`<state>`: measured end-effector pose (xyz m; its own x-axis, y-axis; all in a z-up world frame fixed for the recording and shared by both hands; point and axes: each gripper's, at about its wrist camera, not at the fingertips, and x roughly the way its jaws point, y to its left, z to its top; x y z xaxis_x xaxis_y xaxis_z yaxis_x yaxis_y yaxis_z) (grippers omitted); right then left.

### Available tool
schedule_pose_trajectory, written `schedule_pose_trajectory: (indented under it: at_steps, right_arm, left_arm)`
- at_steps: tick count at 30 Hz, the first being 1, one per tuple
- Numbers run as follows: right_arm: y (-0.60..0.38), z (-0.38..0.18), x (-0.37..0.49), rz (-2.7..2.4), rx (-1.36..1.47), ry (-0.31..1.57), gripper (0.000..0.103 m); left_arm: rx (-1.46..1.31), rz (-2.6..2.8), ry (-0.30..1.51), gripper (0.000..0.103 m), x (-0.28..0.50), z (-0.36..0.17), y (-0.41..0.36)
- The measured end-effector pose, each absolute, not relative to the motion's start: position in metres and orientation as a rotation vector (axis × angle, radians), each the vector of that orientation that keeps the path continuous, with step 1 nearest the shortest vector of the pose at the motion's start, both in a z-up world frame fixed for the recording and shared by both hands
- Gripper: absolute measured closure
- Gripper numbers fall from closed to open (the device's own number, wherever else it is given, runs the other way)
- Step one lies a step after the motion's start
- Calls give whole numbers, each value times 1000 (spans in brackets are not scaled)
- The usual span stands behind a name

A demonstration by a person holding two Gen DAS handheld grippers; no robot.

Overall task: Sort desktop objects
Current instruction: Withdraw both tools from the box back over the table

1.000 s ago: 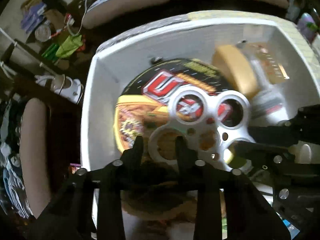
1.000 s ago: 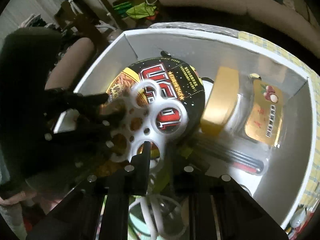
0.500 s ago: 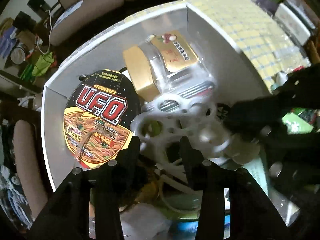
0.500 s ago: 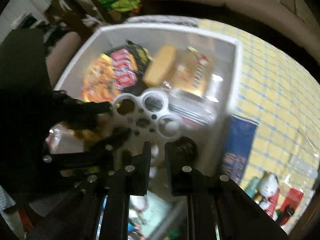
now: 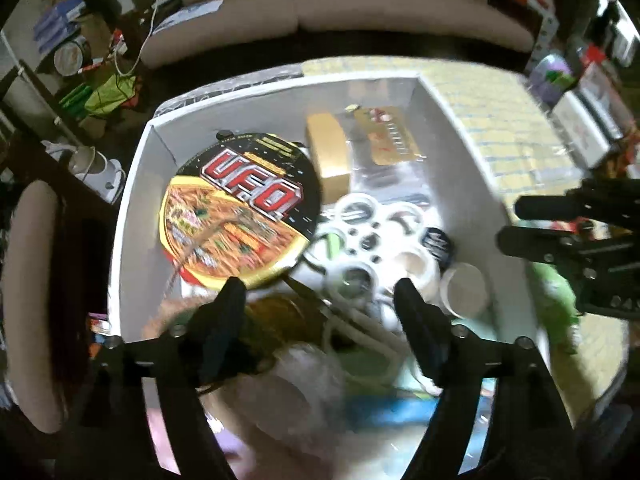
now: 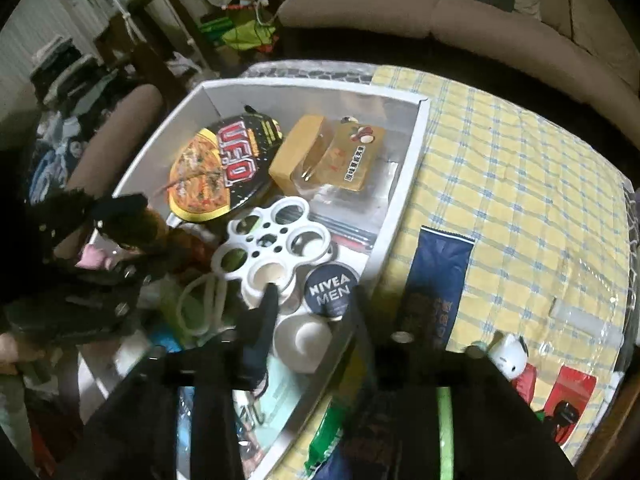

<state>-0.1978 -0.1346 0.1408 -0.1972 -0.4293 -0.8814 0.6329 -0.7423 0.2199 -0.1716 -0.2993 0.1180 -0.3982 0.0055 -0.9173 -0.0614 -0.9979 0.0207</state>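
A white plastic holder with several round holes (image 5: 374,236) (image 6: 272,240) lies inside the white storage box (image 5: 132,184) (image 6: 404,184), on top of other items. Beside it lie a U.F.O. noodle bowl (image 5: 240,208) (image 6: 216,168), a tan block (image 5: 328,152) (image 6: 296,152), a gold packet (image 6: 356,160) and a Nivea Men tin (image 6: 330,290). My left gripper (image 5: 320,288) is open and empty above the box's near part. My right gripper (image 6: 314,296) is open and empty above the tin; it shows at the right in the left wrist view (image 5: 516,220).
The box stands on a yellow checked cloth (image 6: 520,184). On the cloth lie a dark blue packet (image 6: 436,276), a small white cat figure (image 6: 508,354) and red items (image 6: 568,396). White cord (image 6: 200,300) and a white cup (image 6: 308,336) lie in the box. A sofa (image 5: 320,12) stands behind.
Both grippers were shut on the white holder, carrying it over the box. Both have opened and drawn back; the holder now lies in the box.
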Motion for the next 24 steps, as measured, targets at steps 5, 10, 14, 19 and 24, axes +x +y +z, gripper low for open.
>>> schedule_pose_trajectory:
  at_steps: [5,10,14,19,24]
  right_arm:
    - [-124,146,-179,-1987,1363,215,45]
    - [-110,157,-150,-2012,1330,222,22]
    - [-76,171,-137,-2044,1314,131,7]
    - [-9,188,-132,-2124,1288,101,7]
    - [66,189,-135,-2247,1299,92,7]
  left_arm:
    - [-1640,2702,121,11,-136,130,-281]
    - [-1579,2730,46,4,-105,143,-265]
    - [-1526,2767,38,0,-84,160,-245]
    - [-1475,2763,20,0,-70,179,-208]
    - [-1435,2712,-51,0,-79,188,-160]
